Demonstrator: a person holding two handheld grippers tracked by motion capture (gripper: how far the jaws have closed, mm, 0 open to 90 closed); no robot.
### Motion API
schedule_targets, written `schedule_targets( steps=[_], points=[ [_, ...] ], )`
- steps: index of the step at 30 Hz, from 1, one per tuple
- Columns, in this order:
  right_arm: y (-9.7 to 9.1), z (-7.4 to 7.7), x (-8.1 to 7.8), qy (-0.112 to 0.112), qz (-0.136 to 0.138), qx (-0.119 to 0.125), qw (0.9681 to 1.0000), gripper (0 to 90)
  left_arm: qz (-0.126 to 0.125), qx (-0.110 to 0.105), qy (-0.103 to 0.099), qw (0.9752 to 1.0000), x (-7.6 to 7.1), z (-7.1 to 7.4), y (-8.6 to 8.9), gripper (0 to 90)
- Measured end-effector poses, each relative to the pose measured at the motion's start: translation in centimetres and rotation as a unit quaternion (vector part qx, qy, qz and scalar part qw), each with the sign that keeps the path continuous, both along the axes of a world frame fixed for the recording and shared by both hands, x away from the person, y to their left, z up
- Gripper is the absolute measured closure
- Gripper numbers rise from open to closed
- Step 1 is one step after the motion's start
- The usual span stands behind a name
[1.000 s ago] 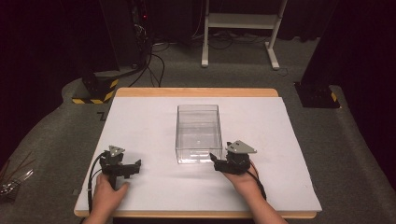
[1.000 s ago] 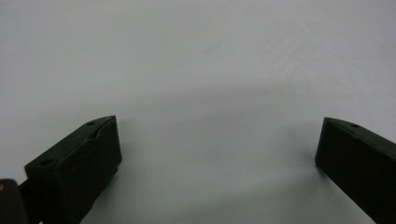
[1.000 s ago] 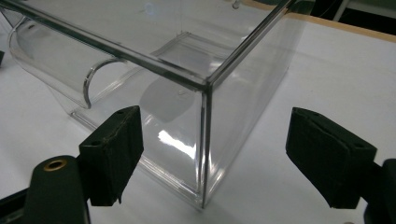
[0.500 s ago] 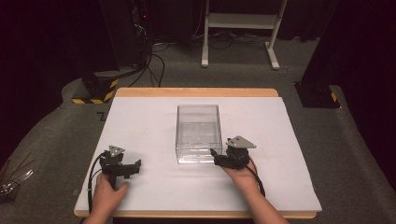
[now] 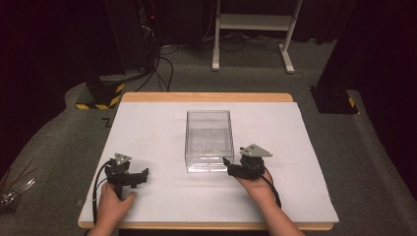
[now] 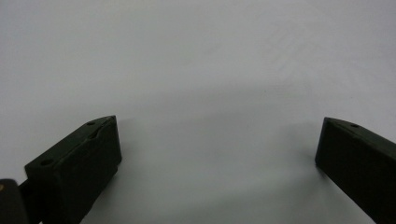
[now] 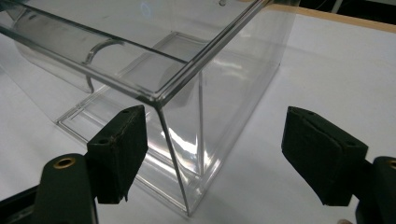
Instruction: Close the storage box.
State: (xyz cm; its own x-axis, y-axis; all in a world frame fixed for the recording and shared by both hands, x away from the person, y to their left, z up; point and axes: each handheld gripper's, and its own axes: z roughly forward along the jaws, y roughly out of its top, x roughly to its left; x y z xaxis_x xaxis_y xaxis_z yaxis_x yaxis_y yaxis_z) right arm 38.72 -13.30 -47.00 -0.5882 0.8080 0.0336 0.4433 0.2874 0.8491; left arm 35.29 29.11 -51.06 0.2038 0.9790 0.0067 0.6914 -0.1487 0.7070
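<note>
Box (image 5: pixel 209 140) of clear plastic stands open-topped at the middle of the white desk (image 5: pixel 147 123). The right claw (image 5: pixel 227 163) sits at its near right corner; its jaws have just been closing, yet stand apart with that corner edge between them, pressing nothing. To grip well, I would slide one jaw inside the wall, square it, then close gently. The left claw (image 5: pixel 145 173), wide open and empty, rests near left.

A lab or studio. Black curtains (image 5: pixel 54 49) hang around a grey carpet (image 5: pixel 246 78); cables (image 5: pixel 162 69) and a white stand (image 5: pixel 253 24) sit at 12 o'clock.
</note>
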Motion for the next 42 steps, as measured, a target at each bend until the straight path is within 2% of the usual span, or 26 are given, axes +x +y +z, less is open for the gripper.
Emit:
schedule_targets(
  steps=[12, 25, 36, 42],
  points=[
    [-1.7, 0.3, -1.5, -0.002, -0.005, 0.005, 1.0000, 22.7, 0.000, 0.000, 0.000, 1.0000, 0.0, 0.0, 0.0, 0.5],
    [-5.2, -0.3, -2.5, 0.005, -0.039, -0.001, 0.9992, 23.6, 0.000, 0.000, -0.001, 1.0000, 0.0, 0.0, 0.0, 0.5],
    [-9.0, -1.5, -3.4, 0.019, -0.073, -0.020, 0.9970, 26.0, 0.000, 0.000, 0.000, 1.0000, 0.0, 0.0, 0.0, 0.5],
    [-10.7, -2.4, -4.1, 0.022, -0.089, -0.042, 0.9949, 26.7, 0.000, 0.000, -0.001, 1.0000, 0.0, 0.0, 0.0, 0.5]
  ],
)
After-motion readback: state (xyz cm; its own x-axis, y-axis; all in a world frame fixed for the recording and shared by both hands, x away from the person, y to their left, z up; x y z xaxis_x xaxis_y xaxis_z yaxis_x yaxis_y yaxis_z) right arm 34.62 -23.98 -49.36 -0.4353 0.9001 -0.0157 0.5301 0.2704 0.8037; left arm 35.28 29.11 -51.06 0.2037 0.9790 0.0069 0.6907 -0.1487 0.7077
